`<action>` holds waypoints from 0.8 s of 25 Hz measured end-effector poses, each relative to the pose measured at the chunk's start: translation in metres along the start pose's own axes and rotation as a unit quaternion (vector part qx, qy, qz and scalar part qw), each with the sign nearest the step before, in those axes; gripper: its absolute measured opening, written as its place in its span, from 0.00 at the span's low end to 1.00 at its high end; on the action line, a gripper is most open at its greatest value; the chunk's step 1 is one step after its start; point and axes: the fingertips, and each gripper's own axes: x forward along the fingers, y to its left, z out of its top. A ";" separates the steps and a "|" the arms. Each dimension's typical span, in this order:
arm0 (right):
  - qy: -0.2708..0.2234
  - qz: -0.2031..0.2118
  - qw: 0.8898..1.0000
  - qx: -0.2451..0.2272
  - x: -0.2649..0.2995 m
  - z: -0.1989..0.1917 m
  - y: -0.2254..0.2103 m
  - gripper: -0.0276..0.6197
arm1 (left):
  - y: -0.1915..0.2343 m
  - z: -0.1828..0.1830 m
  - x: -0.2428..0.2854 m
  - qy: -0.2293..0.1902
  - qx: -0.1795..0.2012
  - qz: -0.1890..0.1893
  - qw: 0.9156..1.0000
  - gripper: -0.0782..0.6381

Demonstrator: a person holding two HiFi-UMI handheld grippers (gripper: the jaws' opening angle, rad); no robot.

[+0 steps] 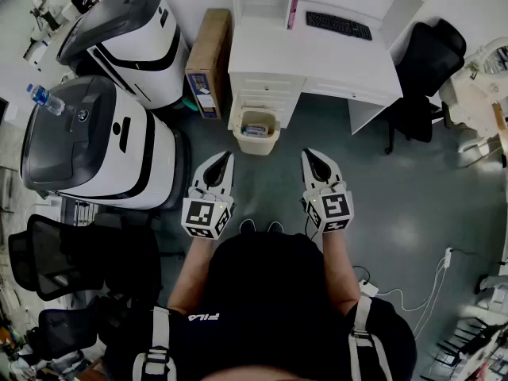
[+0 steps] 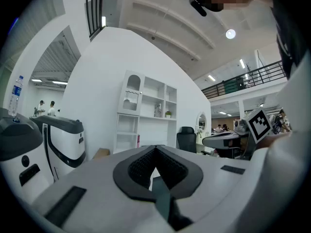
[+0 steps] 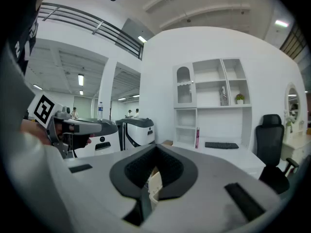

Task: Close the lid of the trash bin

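You are holding both pairs of fingers closed on nothing, the left gripper (image 1: 225, 159) and the right gripper (image 1: 310, 159) pointing forward side by side. The trash bin (image 1: 259, 145) is standing open on the floor ahead, against the desk (image 1: 302, 62), lying between the two tips and a little nearer the left; its lid is not showing clearly

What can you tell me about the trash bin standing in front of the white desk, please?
The trash bin is a cream tub, plastic by its look, with a rounded rectangular rim. It stands upright on the grey floor, right before the drawers of the white desk, beside a cardboard box. Its mouth is open, with paper-like waste inside.
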 end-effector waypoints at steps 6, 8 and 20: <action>0.001 0.007 1.000 -0.002 0.001 0.002 -0.005 0.05 | 0.000 0.003 0.002 -0.002 0.000 0.009 1.000 0.11; 0.003 0.012 1.000 -0.001 0.001 0.000 -0.005 0.05 | 0.000 0.000 0.002 0.003 -0.003 0.010 1.000 0.11; 0.000 0.014 0.999 0.029 -0.001 -0.009 -0.016 0.05 | -0.010 -0.005 0.006 0.005 0.014 0.012 1.000 0.11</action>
